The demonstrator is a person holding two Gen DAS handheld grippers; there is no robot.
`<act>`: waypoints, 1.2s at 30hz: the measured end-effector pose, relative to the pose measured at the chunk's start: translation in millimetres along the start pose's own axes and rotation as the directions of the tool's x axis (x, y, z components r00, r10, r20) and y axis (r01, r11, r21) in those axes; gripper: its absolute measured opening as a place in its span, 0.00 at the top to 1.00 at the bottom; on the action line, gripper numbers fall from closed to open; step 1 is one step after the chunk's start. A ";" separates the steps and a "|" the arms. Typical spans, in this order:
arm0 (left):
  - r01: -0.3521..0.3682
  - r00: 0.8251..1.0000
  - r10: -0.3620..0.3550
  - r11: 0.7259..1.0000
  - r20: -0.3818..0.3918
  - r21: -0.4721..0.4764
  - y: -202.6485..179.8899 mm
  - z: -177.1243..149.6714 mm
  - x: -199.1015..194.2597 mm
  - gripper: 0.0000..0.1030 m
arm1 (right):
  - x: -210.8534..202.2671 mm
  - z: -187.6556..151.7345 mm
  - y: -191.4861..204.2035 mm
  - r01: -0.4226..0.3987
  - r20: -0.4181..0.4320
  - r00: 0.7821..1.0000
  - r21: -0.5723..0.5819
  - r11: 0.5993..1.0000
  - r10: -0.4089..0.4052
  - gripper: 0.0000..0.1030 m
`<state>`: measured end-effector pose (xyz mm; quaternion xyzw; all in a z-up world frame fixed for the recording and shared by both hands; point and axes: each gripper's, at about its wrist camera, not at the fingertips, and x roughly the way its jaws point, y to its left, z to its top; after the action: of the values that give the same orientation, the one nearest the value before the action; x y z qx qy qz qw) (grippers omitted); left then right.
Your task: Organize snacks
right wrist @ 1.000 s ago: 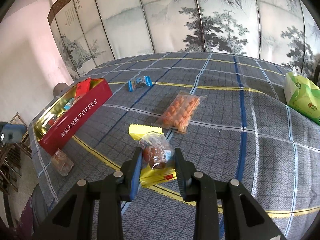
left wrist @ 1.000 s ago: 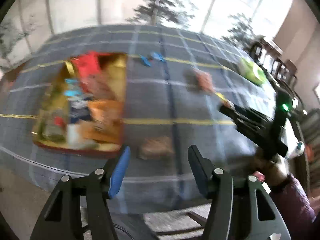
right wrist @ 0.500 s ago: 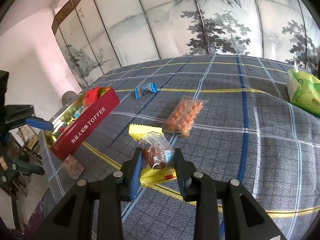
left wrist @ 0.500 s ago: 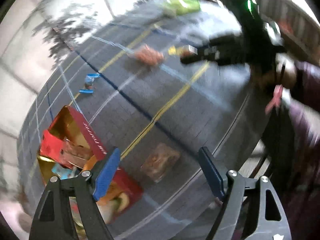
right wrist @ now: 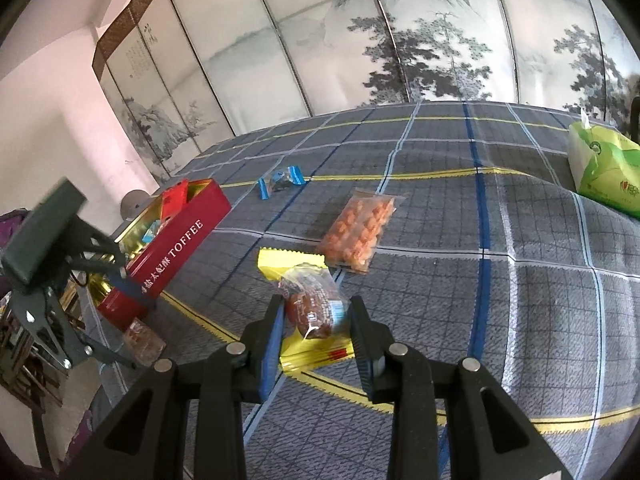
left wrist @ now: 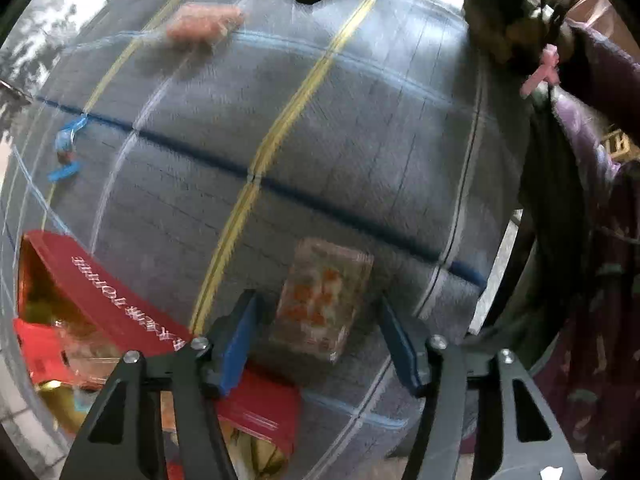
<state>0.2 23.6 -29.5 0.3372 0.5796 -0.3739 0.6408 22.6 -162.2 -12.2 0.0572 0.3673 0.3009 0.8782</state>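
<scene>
A small clear-wrapped brown snack [left wrist: 320,304] lies on the checked tablecloth near the table's edge, beside the red toffee tin [left wrist: 104,292]. My left gripper [left wrist: 318,340] points straight down over it. Its jaws are closing with the snack between them, and a gap still shows at each blue pad. In the right wrist view that left gripper [right wrist: 120,320] hangs by the tin [right wrist: 180,240], over the same snack [right wrist: 142,340]. My right gripper [right wrist: 316,320] is shut on a clear packet holding a brown pastry [right wrist: 312,308], which rests over a yellow packet [right wrist: 288,260].
A bag of orange snacks [right wrist: 360,232] and a blue-wrapped candy [right wrist: 280,182] lie farther back on the cloth. At the far right stands a green tissue pack [right wrist: 600,168]. The tin holds several packets. A person's purple sleeve [left wrist: 600,160] is at the table edge.
The left gripper rolled and sank from a view across the table to straight above the clear-wrapped snack; its jaws widened, then narrowed around it. The right gripper stayed put.
</scene>
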 end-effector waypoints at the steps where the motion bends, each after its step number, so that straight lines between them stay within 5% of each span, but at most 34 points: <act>1: 0.005 1.000 -0.005 1.000 0.020 -0.019 2.3 -0.2 -1.6 0.61 | 0.9 0.1 0.0 0.002 -0.003 1.000 0.000 1.000 -0.002 0.68; 2: 0.014 0.999 -0.012 0.999 0.038 -0.047 5.5 -0.4 -3.2 0.74 | 1.4 0.4 0.1 0.005 -0.005 1.000 0.001 1.000 -0.005 0.68; 7: 0.012 0.993 0.020 0.963 0.116 -0.269 4.2 -7.7 -11.5 0.75 | 3.4 1.0 0.3 0.015 -0.013 1.000 0.003 1.000 -0.015 0.68; 11: 0.030 0.968 0.074 0.915 0.239 -0.403 -30.8 -13.1 -32.0 0.75 | 3.8 1.0 0.7 0.020 -0.013 1.000 0.003 1.000 -0.020 0.68; 14: 0.080 0.940 0.105 0.857 0.325 -0.508 -48.1 -20.8 -52.5 0.75 | 4.5 1.6 0.4 0.021 -0.010 1.000 0.006 1.000 -0.021 0.68; 18: 0.192 0.900 0.129 0.741 0.417 -0.644 -39.7 -41.9 -89.4 0.75 | 4.6 1.2 0.7 0.025 -0.010 1.000 0.003 1.000 -0.025 0.68; 27: 0.076 0.888 0.330 0.584 0.322 -0.808 47.7 -81.1 -134.0 0.75 | 4.1 0.4 5.2 0.037 -0.006 0.999 -0.022 0.999 -0.037 0.68; 29: 0.074 0.889 0.334 0.571 0.314 -0.818 71.5 -83.0 -130.7 0.75 | 3.4 0.1 4.9 0.033 -0.003 0.999 -0.019 0.999 -0.033 0.68; 36: 0.092 0.899 0.349 0.441 0.265 -0.893 150.7 -77.5 -99.0 0.75 | 2.9 -0.4 5.2 0.031 -0.001 1.000 -0.024 0.999 -0.031 0.68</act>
<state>88.5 173.7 61.0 -0.0916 0.5107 -0.0253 0.8545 21.4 -156.4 -12.6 0.0406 0.3651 0.2917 0.8831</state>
